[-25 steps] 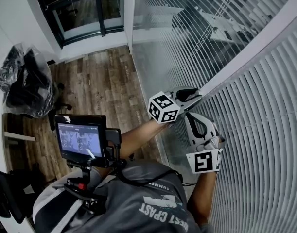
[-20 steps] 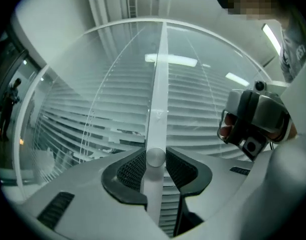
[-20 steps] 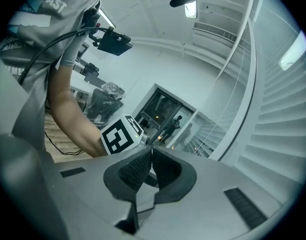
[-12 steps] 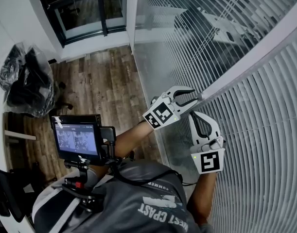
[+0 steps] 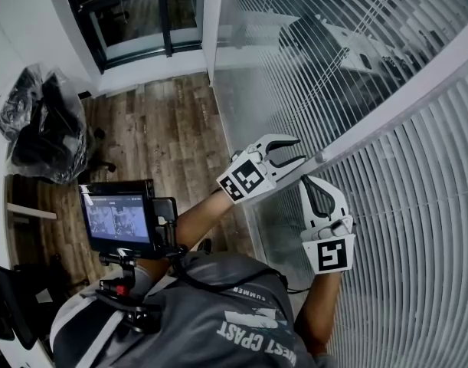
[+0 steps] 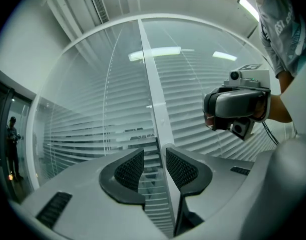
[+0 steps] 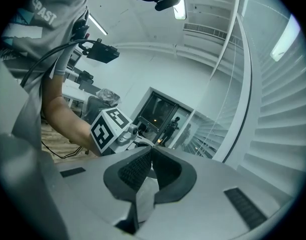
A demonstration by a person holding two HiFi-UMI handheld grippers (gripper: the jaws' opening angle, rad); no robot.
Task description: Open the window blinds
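**Left gripper rolls off the post, and nothing is gripped**

The left gripper [image 5: 297,149] has rolled about its own axis and slid a little toward the lower left of the head view. It has come away from the white window post [image 5: 394,98] that runs diagonally between the two blind panels. Its fingers [image 6: 128,170] stand apart. In the left gripper view only the post [image 6: 153,84] and the slats behind it show through the gap, and nothing is pressed between the pads.

The right gripper [image 5: 314,179] has hardly shifted and sits just below the lower end of the post. Its fingers [image 7: 135,171] are together at the tips, with nothing visible between them.

The blinds [image 5: 417,190] fill the right and upper part of the head view. The slats at the right lie flat and overlapping, while the upper panel [image 5: 295,60] lets the outside show through. I can tell no change in the slats' tilt.

As I read it, neither gripper has hold of any control of the blinds, so the opening still waits on a fresh grasp.
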